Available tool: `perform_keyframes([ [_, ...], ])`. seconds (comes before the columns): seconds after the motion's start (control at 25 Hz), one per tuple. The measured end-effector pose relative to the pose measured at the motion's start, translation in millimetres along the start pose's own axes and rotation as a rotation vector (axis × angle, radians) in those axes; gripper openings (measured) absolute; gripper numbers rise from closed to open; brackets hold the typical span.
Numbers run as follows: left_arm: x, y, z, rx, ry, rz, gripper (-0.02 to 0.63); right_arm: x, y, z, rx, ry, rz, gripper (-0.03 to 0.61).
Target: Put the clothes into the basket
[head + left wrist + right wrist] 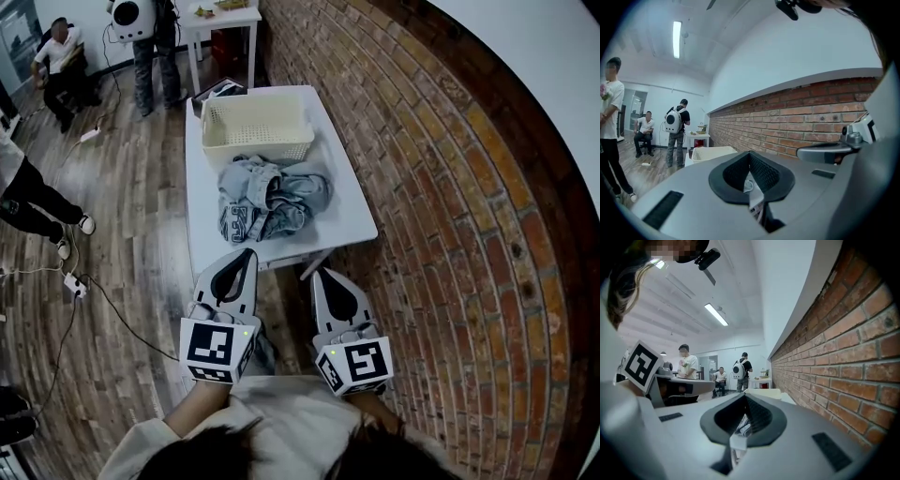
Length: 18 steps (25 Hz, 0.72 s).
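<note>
A pile of denim and light blue clothes (272, 199) lies in the middle of the white table (352, 220). Behind it, at the table's far end, stands a cream slatted basket (258, 127) with nothing showing inside. My left gripper (247, 253) hovers just short of the table's near edge, shut and empty. Beside it, my right gripper (320, 274) is also shut and empty. In the left gripper view the shut jaws point toward the basket (710, 152). Through the right gripper's shut jaws a bit of the clothes (743, 426) shows.
A brick wall (450, 187) runs close along the table's right side. Wooden floor with cables (75, 281) lies to the left. A person (28, 197) stands at the left, another sits at the back (58, 56), a third wears a white backpack (136, 19). A small white table (220, 23) stands beyond.
</note>
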State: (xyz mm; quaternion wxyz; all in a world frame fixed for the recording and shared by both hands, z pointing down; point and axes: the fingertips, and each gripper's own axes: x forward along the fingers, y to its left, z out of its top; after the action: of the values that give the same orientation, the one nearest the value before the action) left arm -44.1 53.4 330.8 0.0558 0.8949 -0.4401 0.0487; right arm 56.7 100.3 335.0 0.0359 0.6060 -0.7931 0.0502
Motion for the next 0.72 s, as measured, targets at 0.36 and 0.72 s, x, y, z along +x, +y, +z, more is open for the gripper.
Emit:
perform_keyframes([
  [0.36,57,59,-6,-0.012,0.054,-0.024,0.006,77,-13,0,0.023,0.032,-0.02,0.005],
  [0.72,92,86,-21,-0.03,0.098,-0.048,0.006,116,-27,-15,0.037,0.075,-0.044,0.005],
])
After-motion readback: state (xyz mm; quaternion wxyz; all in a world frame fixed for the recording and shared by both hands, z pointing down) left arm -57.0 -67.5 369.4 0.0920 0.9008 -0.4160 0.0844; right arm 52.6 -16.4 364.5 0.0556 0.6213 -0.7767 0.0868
